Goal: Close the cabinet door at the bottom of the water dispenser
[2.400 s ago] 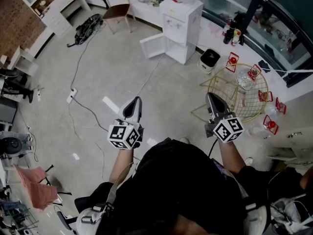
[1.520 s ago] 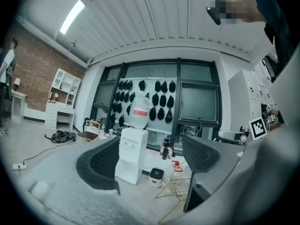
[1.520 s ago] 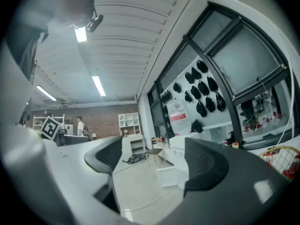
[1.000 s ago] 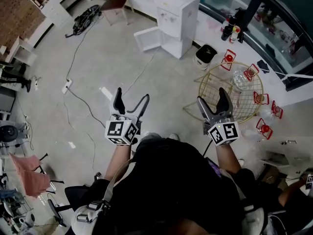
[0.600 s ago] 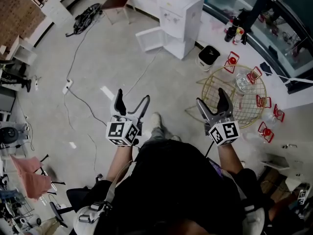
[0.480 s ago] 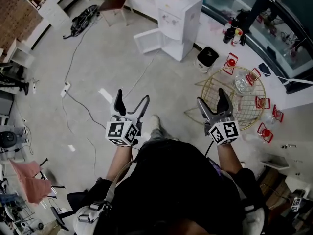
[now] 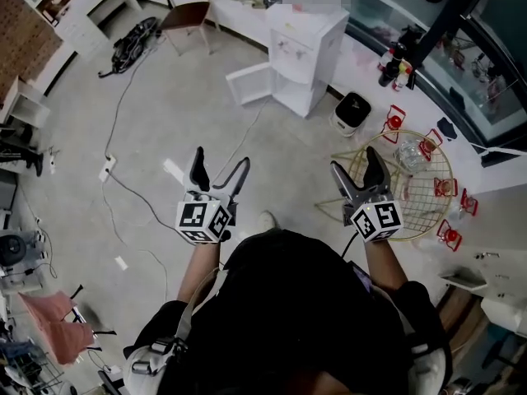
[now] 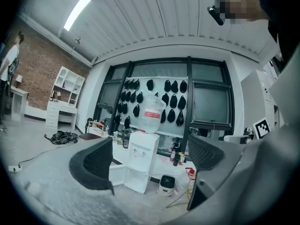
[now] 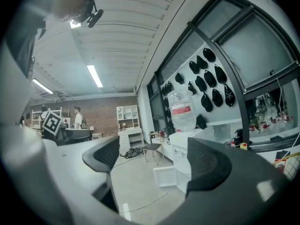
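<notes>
Both pairs of jaws, pressed together 2.4 s ago, now stand spread apart with nothing between them. The left gripper and right gripper hang side by side over the grey concrete floor. Well ahead stands the white box-shaped water dispenser, its white bottom cabinet door swung out to the left. A thin white cable lies across the floor between. A small white bin with a black top sits just beside the dispenser, and a round gold wire basket stands near the right gripper.
</notes>
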Tool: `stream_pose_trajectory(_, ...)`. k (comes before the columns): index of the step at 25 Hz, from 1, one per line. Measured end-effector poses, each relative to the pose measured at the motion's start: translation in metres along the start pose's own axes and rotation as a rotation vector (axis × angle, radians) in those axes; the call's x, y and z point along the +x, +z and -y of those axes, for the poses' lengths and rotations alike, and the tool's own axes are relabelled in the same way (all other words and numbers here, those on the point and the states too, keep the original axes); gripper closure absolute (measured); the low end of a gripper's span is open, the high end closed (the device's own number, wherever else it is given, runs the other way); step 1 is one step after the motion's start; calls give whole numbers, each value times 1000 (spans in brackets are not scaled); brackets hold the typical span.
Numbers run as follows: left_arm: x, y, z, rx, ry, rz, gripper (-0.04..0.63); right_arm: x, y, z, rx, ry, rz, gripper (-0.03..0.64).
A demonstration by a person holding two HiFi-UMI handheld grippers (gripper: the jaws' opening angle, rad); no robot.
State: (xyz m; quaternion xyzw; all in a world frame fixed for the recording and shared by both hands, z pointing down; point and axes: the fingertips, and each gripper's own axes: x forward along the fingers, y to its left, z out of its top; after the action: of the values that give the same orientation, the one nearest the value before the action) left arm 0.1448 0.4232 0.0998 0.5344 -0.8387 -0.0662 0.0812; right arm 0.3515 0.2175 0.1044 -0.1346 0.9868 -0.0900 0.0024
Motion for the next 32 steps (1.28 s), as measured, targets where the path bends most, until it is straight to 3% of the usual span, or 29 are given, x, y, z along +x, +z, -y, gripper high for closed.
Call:
stream_pose_trajectory(10, 33, 5, -64, 15, -58, -51, 94, 82, -7, -32, -16, 12, -16, 189)
stream_pose_trajectory(16, 47, -3, -89, -16, -58, -81, 94, 111, -7, -41, -19, 30, -26, 189)
stream_pose_trajectory(22, 74, 10, -97, -14, -59, -22, 94, 142, -5, -14, -17, 27, -28, 190)
stream_pose_trajectory(32, 154, 21, -122, -17, -33, -39, 95, 236, 8, 40, 20, 75, 1, 190)
